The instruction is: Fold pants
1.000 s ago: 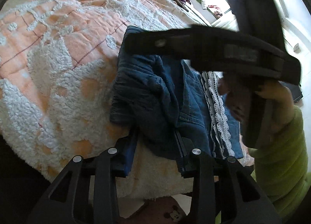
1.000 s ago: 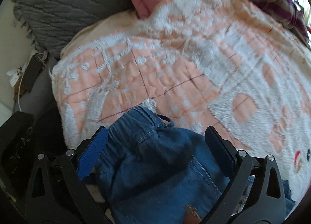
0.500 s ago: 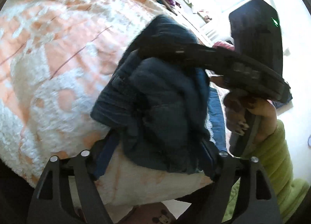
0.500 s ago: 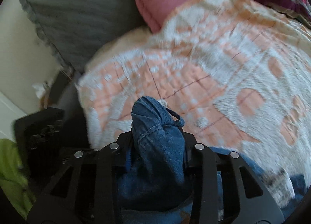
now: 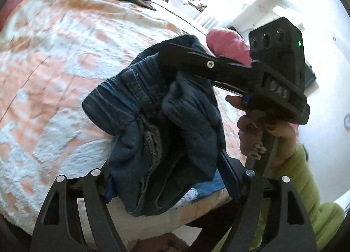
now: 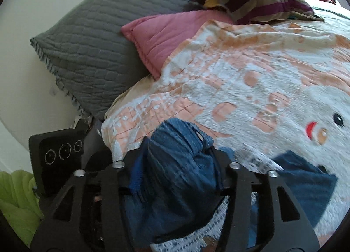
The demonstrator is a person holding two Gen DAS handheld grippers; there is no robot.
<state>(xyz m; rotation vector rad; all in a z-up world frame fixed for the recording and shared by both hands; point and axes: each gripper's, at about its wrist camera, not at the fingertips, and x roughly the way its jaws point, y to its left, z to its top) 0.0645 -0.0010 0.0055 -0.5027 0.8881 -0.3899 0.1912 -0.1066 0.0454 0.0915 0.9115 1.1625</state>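
Observation:
Dark blue denim pants (image 5: 153, 120) hang bunched above the peach and white blanket (image 5: 54, 66). My left gripper (image 5: 168, 177) stands wide, its blue pads pressing a thick wad of the denim from both sides. My right gripper (image 5: 181, 59) comes in from the right, held by a hand (image 5: 251, 138), and clamps the upper waistband fold. In the right wrist view the pants (image 6: 175, 186) fill the gap of the right gripper (image 6: 177, 168). Its jaws are opening and the denim still touches both fingers. The left gripper's housing (image 6: 56, 160) shows at the lower left.
A grey quilted pillow (image 6: 91, 33), a pink pillow (image 6: 170, 33) and a striped cushion (image 6: 262, 0) lie at the head of the bed. White lace-edged cloth (image 6: 256, 160) and more blue denim (image 6: 306, 184) lie on the blanket (image 6: 262, 76). A green sleeve (image 5: 291, 175) is at the right.
Both grippers rose and lifted the pants off the blanket. The right gripper went from wide open to gripping the waistband. The left jaws widened around a thicker wad.

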